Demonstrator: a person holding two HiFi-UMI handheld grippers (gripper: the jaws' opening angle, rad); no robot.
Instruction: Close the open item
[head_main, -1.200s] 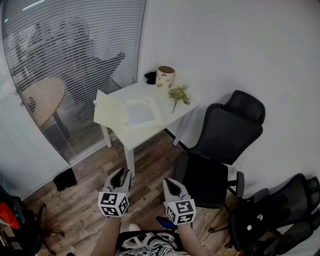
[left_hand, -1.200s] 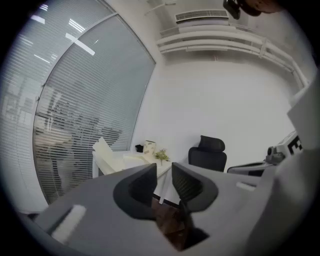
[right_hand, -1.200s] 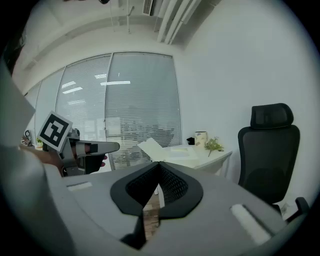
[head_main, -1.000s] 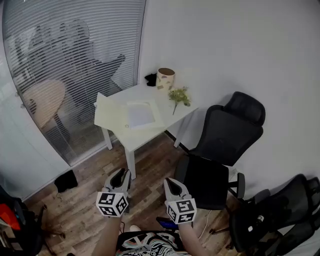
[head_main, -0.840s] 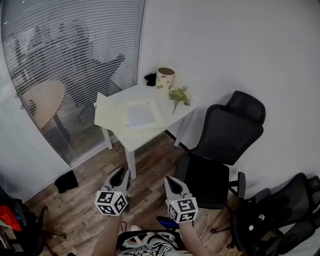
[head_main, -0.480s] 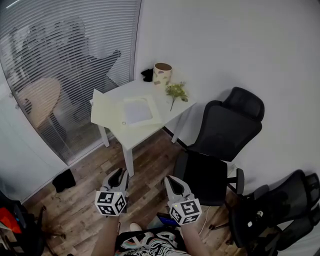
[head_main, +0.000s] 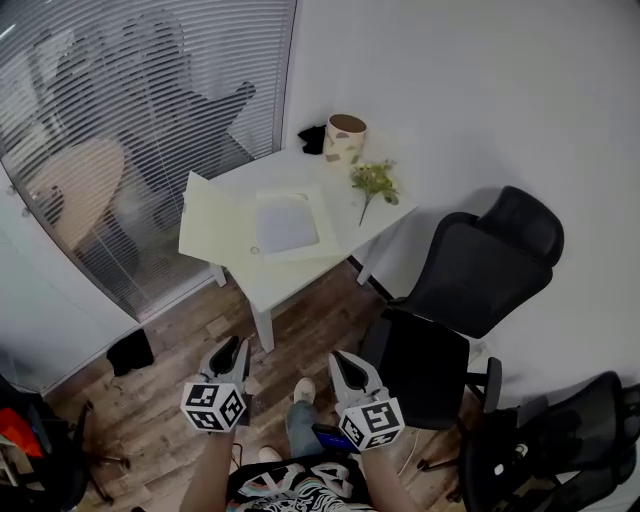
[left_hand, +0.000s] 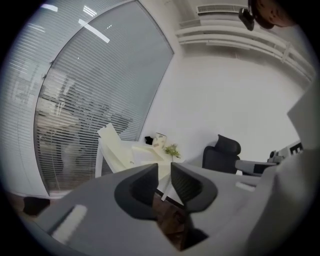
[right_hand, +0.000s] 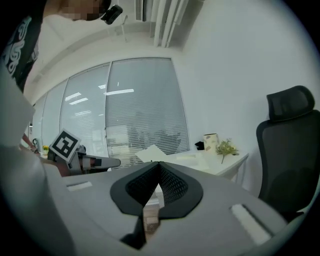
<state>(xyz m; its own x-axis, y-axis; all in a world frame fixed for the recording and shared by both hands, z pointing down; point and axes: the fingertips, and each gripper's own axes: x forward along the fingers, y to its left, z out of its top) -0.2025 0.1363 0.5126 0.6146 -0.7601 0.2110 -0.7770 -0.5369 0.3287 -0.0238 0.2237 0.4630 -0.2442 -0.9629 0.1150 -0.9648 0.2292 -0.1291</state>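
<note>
- Left gripper (left_hand: 164, 169): your jaws stand apart with nothing between them, and they have just been closing a little. You hold it low over the wood floor (head_main: 150, 400).
- Right gripper (right_hand: 159, 165): your jaw tips meet, closed on nothing.
- Glass wall with blinds (head_main: 120, 110) fills the left side behind the table.
- Black office chair (head_main: 480, 280) stands just right of the table.
- White table (head_main: 290, 285) sits in the corner, well apart from both your grippers.
- Folder (head_main: 212, 225), cream, lies open on the table. Its left flap overhangs the table's left edge and seems tilted up.
- Paper sheet (head_main: 286, 222) lies flat on the folder's right half.
- Patterned cup (head_main: 346, 138) stands upright at the table's far corner.
- Green sprig (head_main: 374, 182) lies on the table near the cup.
</note>
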